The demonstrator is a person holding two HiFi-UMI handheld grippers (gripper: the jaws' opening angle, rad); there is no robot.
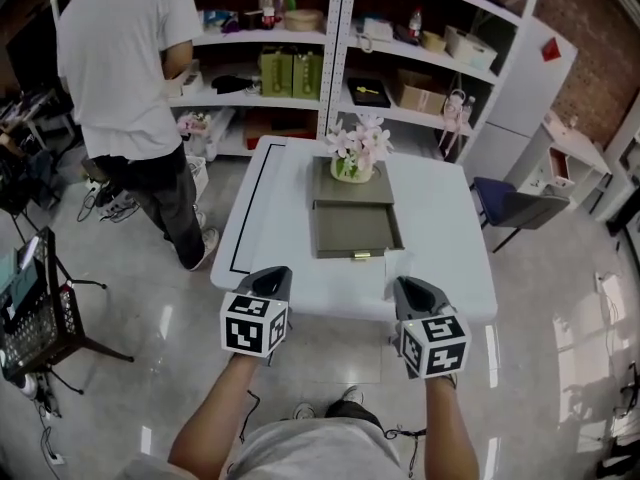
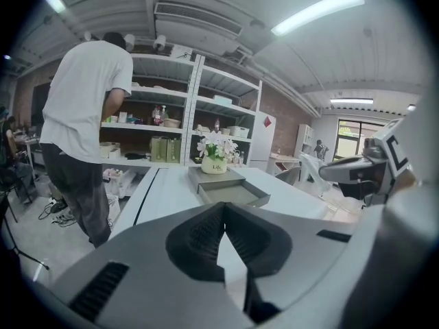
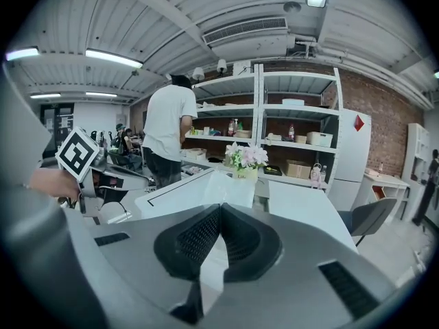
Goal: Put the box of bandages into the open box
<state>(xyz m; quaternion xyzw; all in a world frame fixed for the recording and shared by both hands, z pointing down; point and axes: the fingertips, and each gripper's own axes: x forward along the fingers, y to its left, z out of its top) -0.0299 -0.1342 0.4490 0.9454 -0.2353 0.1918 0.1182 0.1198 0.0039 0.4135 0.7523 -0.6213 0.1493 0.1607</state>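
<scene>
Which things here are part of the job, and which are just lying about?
Job:
box of bandages
open box

Lying about:
flower pot
shelves
blue chair
tripod stand

The table [image 1: 440,228] is finished in white, with a thin black line traced around its left portion. The open box [image 1: 355,230] is coloured dull olive-grey. The flowers [image 1: 358,143] are pink and white. The left gripper [image 1: 278,272] and right gripper [image 1: 405,284] are grey, with black ribbed pads [image 2: 199,235] and black-and-white square markers. The box of bandages [image 3: 230,187] appears white, though poorly resolved.
</scene>
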